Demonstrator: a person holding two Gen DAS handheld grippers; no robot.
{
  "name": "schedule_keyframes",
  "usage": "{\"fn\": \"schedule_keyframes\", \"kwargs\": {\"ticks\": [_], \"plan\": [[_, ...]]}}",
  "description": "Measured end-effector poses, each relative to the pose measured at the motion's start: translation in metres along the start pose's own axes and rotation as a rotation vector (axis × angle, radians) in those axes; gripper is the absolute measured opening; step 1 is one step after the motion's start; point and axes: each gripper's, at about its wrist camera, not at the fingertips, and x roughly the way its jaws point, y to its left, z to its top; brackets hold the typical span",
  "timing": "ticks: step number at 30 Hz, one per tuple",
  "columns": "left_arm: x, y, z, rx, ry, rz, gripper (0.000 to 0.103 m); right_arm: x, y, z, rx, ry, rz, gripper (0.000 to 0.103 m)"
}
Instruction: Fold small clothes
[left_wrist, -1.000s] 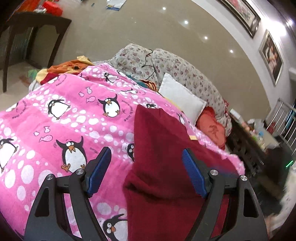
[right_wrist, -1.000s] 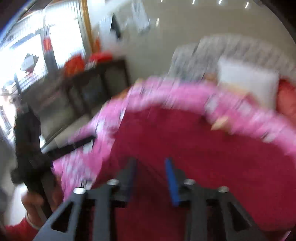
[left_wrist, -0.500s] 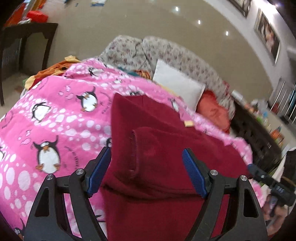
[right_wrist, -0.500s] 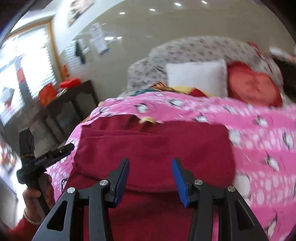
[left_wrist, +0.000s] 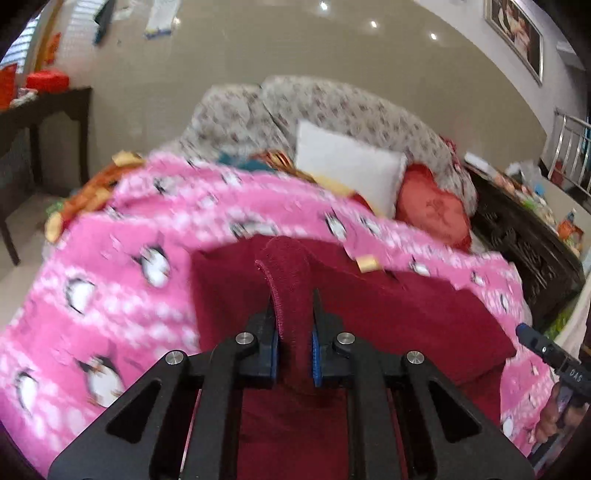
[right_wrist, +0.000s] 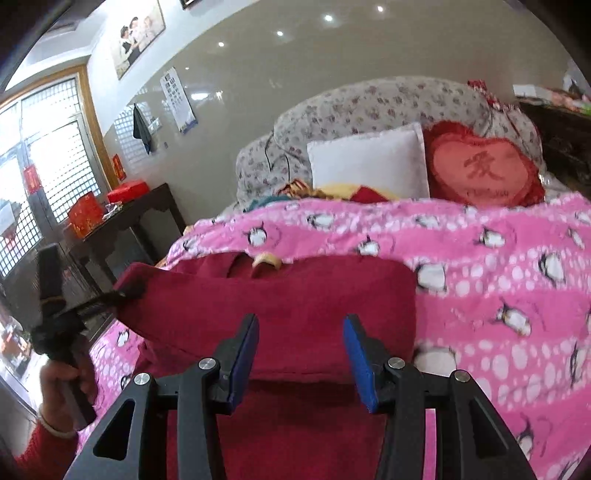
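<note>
A dark red garment (left_wrist: 388, 314) lies partly folded on a pink penguin blanket (left_wrist: 110, 295). My left gripper (left_wrist: 293, 314) is shut on a raised fold of the red garment near its left edge. In the right wrist view the garment (right_wrist: 280, 295) lies ahead, its left corner pulled up by the left gripper (right_wrist: 114, 295). My right gripper (right_wrist: 301, 343) is open just above the garment's near folded edge, holding nothing. A small yellow tag (left_wrist: 365, 264) shows at the garment's far edge.
A white pillow (right_wrist: 369, 162), a red heart cushion (right_wrist: 480, 170) and a floral quilt (right_wrist: 369, 107) lie at the bed's head. A dark side table (right_wrist: 125, 225) with red boxes stands left. Dark furniture (left_wrist: 524, 251) stands right of the bed.
My left gripper has closed on a fold of the red garment and lifted it. My right gripper has stayed open over the near edge.
</note>
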Motion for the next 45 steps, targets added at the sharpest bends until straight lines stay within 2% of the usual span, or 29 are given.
{"fn": "schedule_keyframes", "kwargs": {"ticks": [3,6,10,13,14,16,17,20,22,24,26,30,33,34,35,36,38,40,43,45], "plan": [[0.018,0.013,-0.009,-0.012,0.051,0.051,0.012,0.021,0.006,0.003,-0.021,0.044,-0.050,0.046],[0.049,0.023,-0.030,-0.036,0.148,0.083,0.012,0.063,0.000,-0.011,-0.038,0.215,-0.129,0.046],[0.054,0.032,-0.033,-0.071,0.136,0.068,0.015,0.048,0.009,-0.016,-0.096,0.195,-0.150,0.045],[0.048,0.033,-0.032,-0.081,0.117,0.068,0.020,0.022,0.014,-0.019,-0.132,0.138,-0.153,0.046],[0.048,0.032,-0.032,-0.083,0.118,0.068,0.023,0.024,0.014,-0.022,-0.146,0.149,-0.175,0.046],[0.050,0.033,-0.035,-0.094,0.137,0.065,0.025,0.046,0.005,-0.033,-0.147,0.248,-0.226,0.046],[0.049,0.033,-0.036,-0.099,0.145,0.064,0.025,0.055,0.001,-0.037,-0.143,0.280,-0.221,0.046],[0.028,0.031,-0.040,-0.095,0.157,0.047,0.028,0.039,0.007,-0.036,-0.149,0.270,-0.221,0.046],[0.006,0.032,-0.045,-0.093,0.162,0.023,0.042,0.012,0.010,-0.037,-0.131,0.255,-0.186,0.046],[-0.014,0.036,-0.054,-0.118,0.174,-0.031,0.062,-0.012,0.007,-0.046,-0.114,0.255,-0.161,0.047],[-0.031,0.042,-0.065,-0.140,0.187,-0.068,0.065,-0.032,-0.005,-0.063,-0.066,0.280,-0.115,0.048],[-0.055,0.049,-0.098,-0.162,0.258,-0.069,0.065,-0.038,-0.022,-0.098,0.040,0.356,-0.036,0.051],[-0.055,0.049,-0.119,-0.172,0.307,-0.063,0.065,-0.026,-0.028,-0.111,0.106,0.329,-0.010,0.051],[-0.053,0.049,-0.126,-0.180,0.322,-0.065,0.065,-0.024,-0.030,-0.112,0.135,0.289,0.010,0.042],[-0.052,0.047,-0.132,-0.187,0.333,-0.062,0.065,-0.022,-0.032,-0.112,0.154,0.264,0.017,0.010],[-0.055,0.048,-0.138,-0.188,0.330,-0.059,0.065,-0.022,-0.031,-0.112,0.147,0.272,0.011,0.007],[-0.063,0.045,-0.145,-0.178,0.308,-0.054,0.065,-0.032,-0.023,-0.112,0.084,0.256,-0.003,0.007],[-0.068,0.044,-0.148,-0.174,0.305,-0.057,0.065,-0.049,-0.015,-0.111,0.013,0.237,-0.052,0.006],[-0.069,0.045,-0.155,-0.179,0.294,-0.054,0.065,-0.046,-0.018,-0.115,0.001,0.267,-0.125,0.006],[-0.070,0.043,-0.155,-0.180,0.292,-0.044,0.065,-0.043,-0.019,-0.119,0.010,0.277,-0.132,0.006]]}}
